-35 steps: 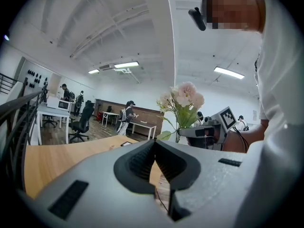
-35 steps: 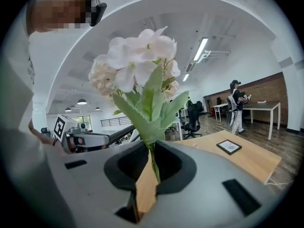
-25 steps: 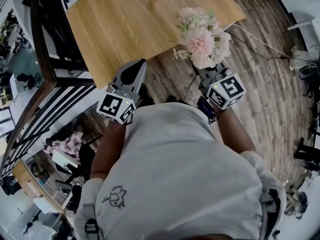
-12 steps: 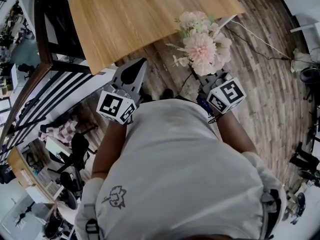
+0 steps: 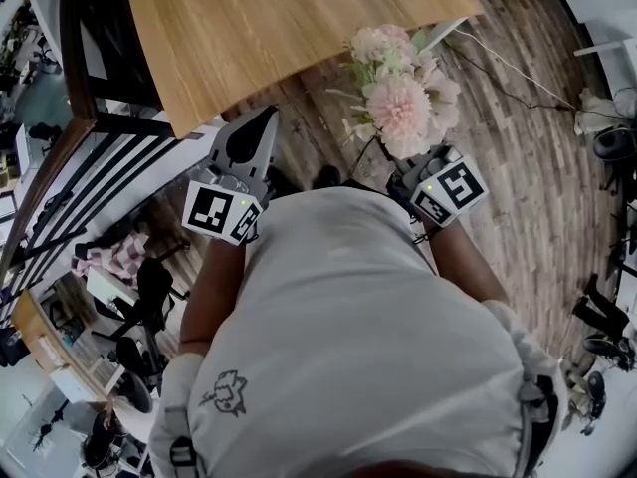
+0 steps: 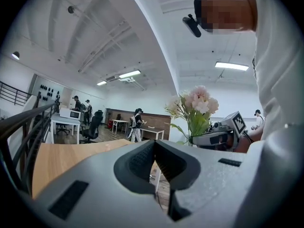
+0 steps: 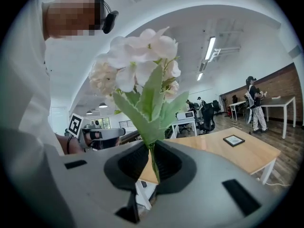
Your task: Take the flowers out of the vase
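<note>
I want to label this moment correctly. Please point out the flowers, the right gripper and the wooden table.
flowers [image 5: 398, 108], head view, on the large pink bloom.
right gripper [image 7: 151, 148], right gripper view, between its fingertips, where they grip the flowers.
wooden table [image 5: 279, 28], head view, on the bare top.

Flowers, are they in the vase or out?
Out: the right tool grips the flowers, clear of the table, no vase around them.

We held both arms forward: left gripper [image 6: 154, 156] closed and empty, right gripper [image 7: 152, 161] fingers [image 7: 130, 164] clamped on flowers [image 7: 142, 75] stem.
</note>
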Motion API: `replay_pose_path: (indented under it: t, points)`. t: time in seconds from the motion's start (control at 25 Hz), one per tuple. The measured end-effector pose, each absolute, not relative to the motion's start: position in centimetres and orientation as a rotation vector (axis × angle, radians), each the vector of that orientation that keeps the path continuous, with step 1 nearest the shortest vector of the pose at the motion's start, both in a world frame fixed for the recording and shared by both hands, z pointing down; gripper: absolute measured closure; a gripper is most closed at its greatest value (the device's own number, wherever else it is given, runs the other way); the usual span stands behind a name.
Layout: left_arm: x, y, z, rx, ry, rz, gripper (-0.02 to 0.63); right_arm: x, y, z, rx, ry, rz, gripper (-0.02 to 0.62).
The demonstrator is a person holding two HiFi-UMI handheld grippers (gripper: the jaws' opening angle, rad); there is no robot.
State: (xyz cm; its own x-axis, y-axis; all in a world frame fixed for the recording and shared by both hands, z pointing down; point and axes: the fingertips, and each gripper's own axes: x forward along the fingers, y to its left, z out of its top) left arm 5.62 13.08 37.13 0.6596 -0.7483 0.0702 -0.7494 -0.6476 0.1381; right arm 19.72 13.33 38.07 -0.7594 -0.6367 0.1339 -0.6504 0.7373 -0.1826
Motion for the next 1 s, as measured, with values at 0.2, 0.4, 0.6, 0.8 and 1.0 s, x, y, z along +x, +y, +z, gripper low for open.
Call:
replay_pose_path:
  t: [0.2, 0.4, 0.6, 0.8, 1.0]
  points:
    - [5.3, 13.2, 37.1, 2.718, -1.255, 0.004, 0.601, 19.5, 13.7, 38.2, 1.065, -2.885, 0.322, 0.552]
    - [5.8, 13.2, 37.2, 2.708, -1.251, -0.003, 0.601, 19.9, 13.9, 38.1, 1.057, -2.894, 0.319, 0.554]
    - [6.0, 13.1, 37.4, 2.706, -1.248, -0.004, 0.601, 20.1, 14.0, 38.3, 1.052, -2.895, 0.324, 0.554]
    - [6.5, 12.7, 37.6, 2.708, -1.230, 0.000, 0.601, 20.4, 13.5, 38.3, 1.061, -2.896, 0.323, 0.554]
    - [7.1, 12.2, 37.5, 2.713, -1.210, 0.005, 0.601, 20.9, 13.1, 38.3, 1.061, -2.895, 0.323, 0.554]
